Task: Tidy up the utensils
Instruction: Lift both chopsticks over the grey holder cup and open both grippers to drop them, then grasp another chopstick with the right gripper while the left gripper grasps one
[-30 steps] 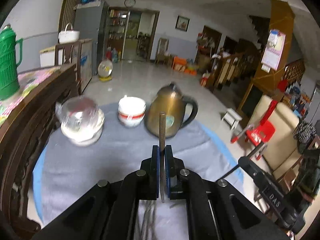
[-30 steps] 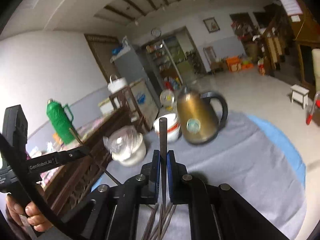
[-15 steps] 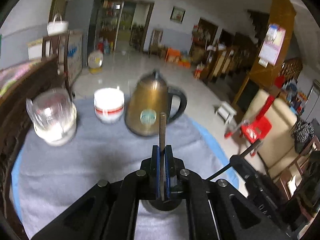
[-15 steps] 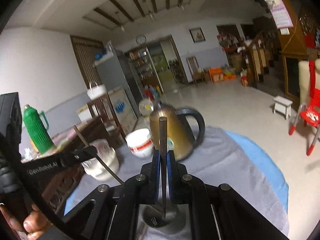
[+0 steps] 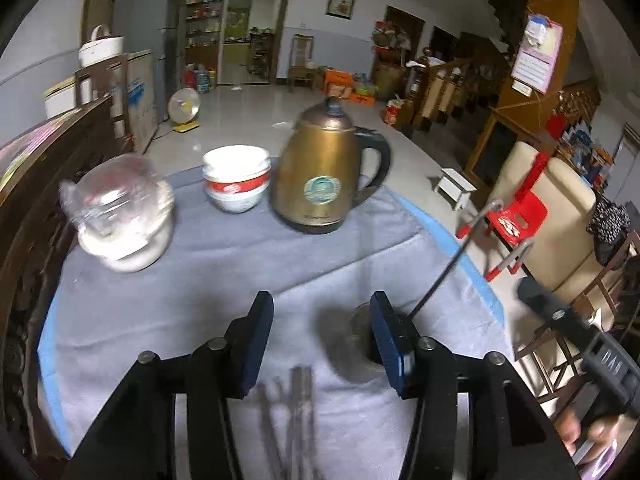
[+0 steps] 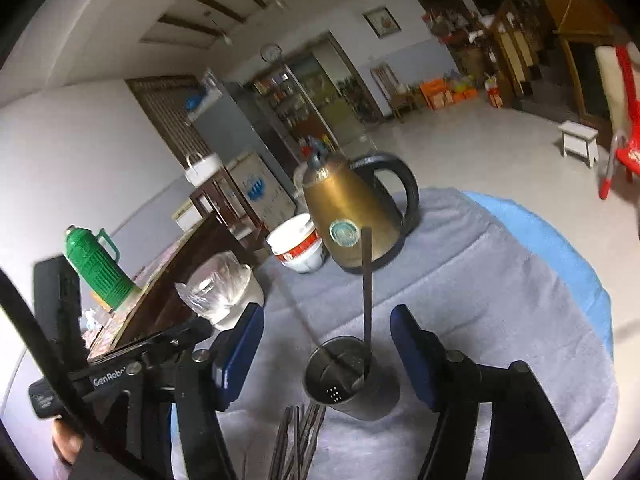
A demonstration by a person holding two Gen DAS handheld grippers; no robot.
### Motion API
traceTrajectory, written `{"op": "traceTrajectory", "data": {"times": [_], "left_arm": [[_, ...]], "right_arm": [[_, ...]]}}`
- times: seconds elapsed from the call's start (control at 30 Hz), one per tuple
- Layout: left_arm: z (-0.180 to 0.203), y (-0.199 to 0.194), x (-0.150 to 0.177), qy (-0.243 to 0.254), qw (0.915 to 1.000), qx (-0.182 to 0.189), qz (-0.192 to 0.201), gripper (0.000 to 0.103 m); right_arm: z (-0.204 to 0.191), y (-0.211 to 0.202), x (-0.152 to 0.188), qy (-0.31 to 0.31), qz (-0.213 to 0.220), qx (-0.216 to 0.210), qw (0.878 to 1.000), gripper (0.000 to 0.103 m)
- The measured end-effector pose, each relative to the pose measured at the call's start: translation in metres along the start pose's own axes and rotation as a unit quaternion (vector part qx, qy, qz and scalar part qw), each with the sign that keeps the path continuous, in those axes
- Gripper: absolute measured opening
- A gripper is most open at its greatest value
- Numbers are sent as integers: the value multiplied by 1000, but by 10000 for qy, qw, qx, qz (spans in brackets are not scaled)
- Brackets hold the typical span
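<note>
A metal utensil cup (image 6: 347, 376) stands on the grey cloth, between and just beyond the open fingers of my right gripper (image 6: 326, 354). A dark chopstick (image 6: 366, 280) stands upright in it, and another thin one leans to the left inside. Several dark chopsticks (image 6: 298, 440) lie on the cloth in front of the cup. My left gripper (image 5: 320, 338) is open and empty. The cup (image 5: 360, 332) sits partly behind its right finger, with a chopstick (image 5: 444, 268) leaning out to the right. Loose chopsticks (image 5: 298, 412) lie blurred below it.
A brass kettle (image 5: 326, 174), stacked white bowls (image 5: 236, 180) and a plastic-wrapped bowl (image 5: 124, 220) stand at the table's far side. A green thermos (image 6: 98, 268) stands on a wooden sideboard at left. The table's blue edge (image 6: 560, 248) curves at right.
Both grippers were shut on a chopstick each; now both are open and empty. The chopsticks stand in the metal cup. Both grippers have drawn back a little from it.
</note>
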State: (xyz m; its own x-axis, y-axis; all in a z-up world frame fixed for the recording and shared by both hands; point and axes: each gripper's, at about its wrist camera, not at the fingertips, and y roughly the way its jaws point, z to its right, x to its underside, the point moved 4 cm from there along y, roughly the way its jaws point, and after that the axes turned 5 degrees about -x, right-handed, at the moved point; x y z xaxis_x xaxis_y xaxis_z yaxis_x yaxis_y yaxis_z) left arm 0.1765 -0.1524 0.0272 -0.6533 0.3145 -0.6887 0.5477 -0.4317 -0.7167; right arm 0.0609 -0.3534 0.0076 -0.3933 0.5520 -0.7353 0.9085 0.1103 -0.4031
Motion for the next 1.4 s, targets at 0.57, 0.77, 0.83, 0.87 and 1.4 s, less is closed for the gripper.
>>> {"op": "traceTrajectory", "data": {"times": [0.57, 0.77, 0.83, 0.87, 1.4], "left_arm": [[-85, 57, 170, -749, 9797, -398, -1818, 51], [-82, 61, 181, -793, 9782, -233, -1907, 51], [-79, 62, 179, -796, 9789, -113, -1879, 51], [-79, 63, 178, -797, 9789, -75, -1878, 51], [-57, 96, 173, -763, 9765, 151, -2011, 22]], "right_arm": [[-30, 74, 194, -502, -2581, -139, 9647, 19], [-32, 92, 227, -545, -3015, -41, 9519, 18], [-35, 95, 234, -638, -3147, -4, 9470, 18], [-36, 99, 238, -672, -3206, 54, 9448, 17], [-11, 80, 239, -620, -3163, 342, 9460, 8]]}}
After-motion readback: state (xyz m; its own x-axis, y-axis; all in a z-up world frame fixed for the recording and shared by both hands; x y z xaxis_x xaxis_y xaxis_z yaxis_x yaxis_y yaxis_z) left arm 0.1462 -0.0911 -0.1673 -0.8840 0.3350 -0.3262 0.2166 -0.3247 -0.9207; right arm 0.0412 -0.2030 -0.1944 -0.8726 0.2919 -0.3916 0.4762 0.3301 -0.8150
